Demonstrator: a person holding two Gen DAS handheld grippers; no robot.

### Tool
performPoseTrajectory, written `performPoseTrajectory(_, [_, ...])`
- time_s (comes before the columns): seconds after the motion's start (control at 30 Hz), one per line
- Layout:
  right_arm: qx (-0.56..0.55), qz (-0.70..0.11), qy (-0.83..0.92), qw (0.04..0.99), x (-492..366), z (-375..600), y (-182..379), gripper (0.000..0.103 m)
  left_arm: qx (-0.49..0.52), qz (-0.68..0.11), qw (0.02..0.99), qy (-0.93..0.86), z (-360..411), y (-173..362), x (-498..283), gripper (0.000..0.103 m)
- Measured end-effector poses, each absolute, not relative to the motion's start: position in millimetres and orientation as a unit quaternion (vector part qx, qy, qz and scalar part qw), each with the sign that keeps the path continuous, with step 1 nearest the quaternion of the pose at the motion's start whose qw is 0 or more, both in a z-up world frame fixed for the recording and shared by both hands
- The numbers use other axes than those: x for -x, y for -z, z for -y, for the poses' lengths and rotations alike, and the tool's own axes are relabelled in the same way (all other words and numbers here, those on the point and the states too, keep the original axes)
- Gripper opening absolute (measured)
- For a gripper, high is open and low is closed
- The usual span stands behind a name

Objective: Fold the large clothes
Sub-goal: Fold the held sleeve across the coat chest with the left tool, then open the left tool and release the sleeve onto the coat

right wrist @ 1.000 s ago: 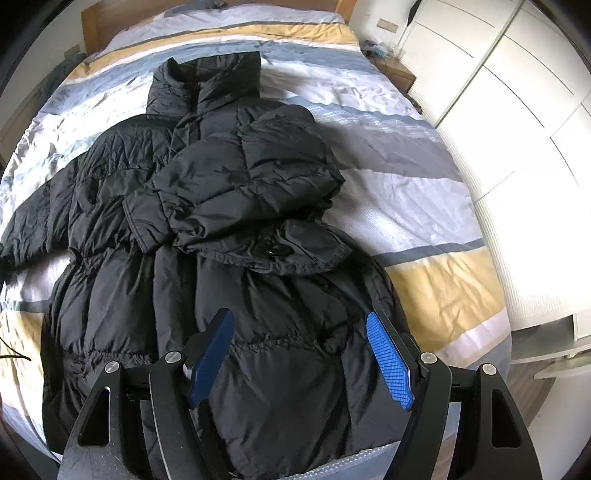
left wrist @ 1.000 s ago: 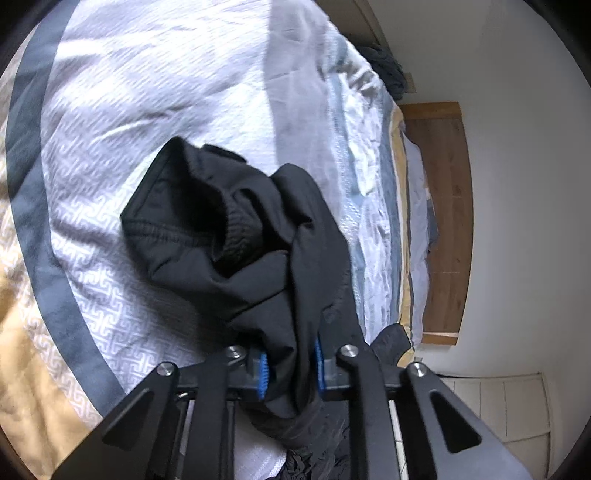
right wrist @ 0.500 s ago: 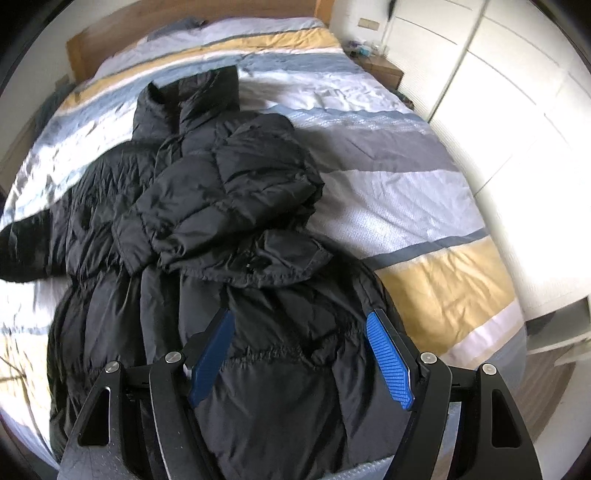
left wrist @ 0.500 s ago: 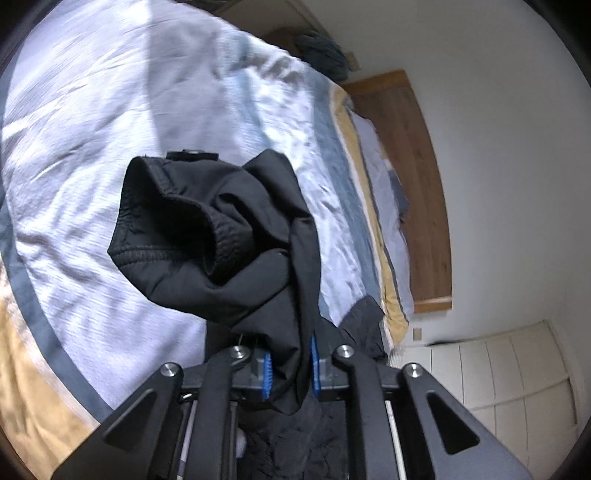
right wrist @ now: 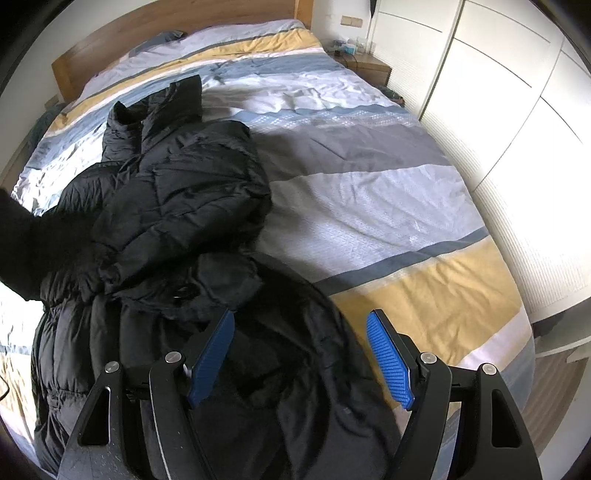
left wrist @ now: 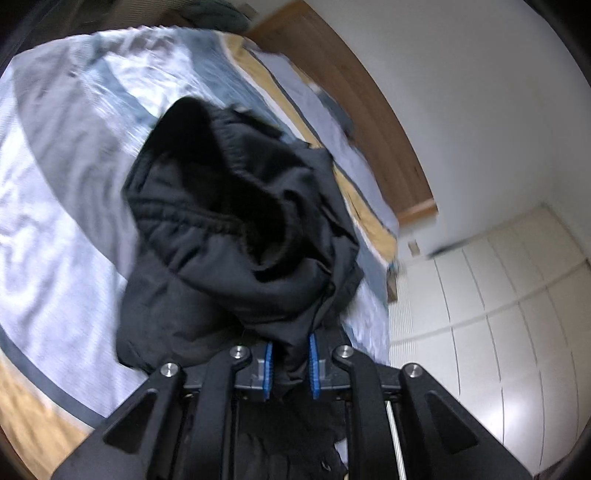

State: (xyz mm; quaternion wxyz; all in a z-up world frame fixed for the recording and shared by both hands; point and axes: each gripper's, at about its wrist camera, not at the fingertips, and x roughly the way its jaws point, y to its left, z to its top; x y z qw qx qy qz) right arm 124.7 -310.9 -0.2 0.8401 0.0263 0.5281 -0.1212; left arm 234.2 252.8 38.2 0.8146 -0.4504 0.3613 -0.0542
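Note:
A black puffer jacket [right wrist: 177, 206] lies on the striped bed, collar toward the headboard, its right sleeve folded across the chest. My left gripper [left wrist: 290, 363] is shut on the jacket's other sleeve [left wrist: 236, 229], held up above the bed with its elastic cuff opening facing the camera. That lifted sleeve shows as a dark blur at the left edge of the right wrist view [right wrist: 22, 251]. My right gripper [right wrist: 301, 356] is open and empty, hovering over the jacket's lower hem.
The bed's striped duvet [right wrist: 369, 206] in white, grey, blue and yellow. Wooden headboard [right wrist: 177, 29] at the far end. White wardrobe doors [right wrist: 517, 129] along the right side. A bedside table [right wrist: 365, 62] with small items in the far corner.
My left gripper has lifted the sleeve higher and swung it toward the jacket body. The sleeve now enters the right view's left edge. My right gripper moved slightly forward and stayed open.

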Motion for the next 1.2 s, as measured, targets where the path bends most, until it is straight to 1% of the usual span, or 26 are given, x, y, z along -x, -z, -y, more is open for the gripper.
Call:
performPoseTrajectory(0.23, [-0.024, -0.524, 0.113, 0.844, -122.3, 336.7, 1.5, 0.073, 0.419, -0.411, 0.802, 0.114, -142.8, -34.2, -249.1, 0.013])
performPoseTrajectory(0.4, [-0.031, -0.533, 0.114, 0.838, -119.1, 347.0, 11.9, 0.073, 0.36, -0.465, 0.796, 0.147, -65.8, -18.7, -260.0, 0.013])
performPoseTrajectory(0.5, [-0.034, -0.537, 0.112, 0.835, -116.9, 350.0, 17.9, 0.073, 0.316, -0.497, 0.794, 0.154, -19.2, -0.2, -262.8, 0.013])
performPoseTrajectory(0.63, [-0.031, -0.545, 0.105, 0.831, -111.3, 349.8, 23.7, 0.073, 0.266, -0.538, 0.787, 0.14, 12.1, 33.7, -263.8, 0.013])
performPoseTrajectory(0.83, [-0.03, -0.557, 0.098, 0.824, -107.3, 348.2, 34.8, 0.073, 0.228, -0.569, 0.778, 0.134, 23.0, 63.1, -249.0, 0.013])
performPoseTrajectory(1.03, [-0.027, -0.561, 0.09, 0.823, -112.5, 339.6, 38.6, 0.073, 0.207, -0.571, 0.782, 0.137, 23.6, 67.0, -235.1, 0.015])
performPoseTrajectory(1.07, [-0.025, -0.561, 0.088, 0.823, -113.2, 337.2, 38.6, 0.073, 0.204, -0.572, 0.782, 0.138, 12.2, 68.6, -232.7, 0.017])
performPoseTrajectory(1.1, [-0.023, -0.561, 0.085, 0.823, -114.3, 334.0, 38.6, 0.073, 0.201, -0.575, 0.78, 0.141, 11.8, 69.1, -229.7, 0.022])
performPoseTrajectory(1.13, [-0.021, -0.562, 0.082, 0.823, -115.4, 331.5, 38.6, 0.073, 0.202, -0.578, 0.778, 0.144, 13.1, 75.3, -243.7, 0.026])
performPoseTrajectory(1.17, [-0.018, -0.562, 0.079, 0.823, -117.0, 328.2, 38.5, 0.073, 0.202, -0.579, 0.776, 0.147, 10.8, 78.9, -246.2, 0.032])
performPoseTrajectory(1.2, [-0.016, -0.562, 0.077, 0.824, -119.1, 325.1, 38.3, 0.073, 0.2, -0.58, 0.774, 0.154, 11.2, 79.1, -242.9, 0.033])
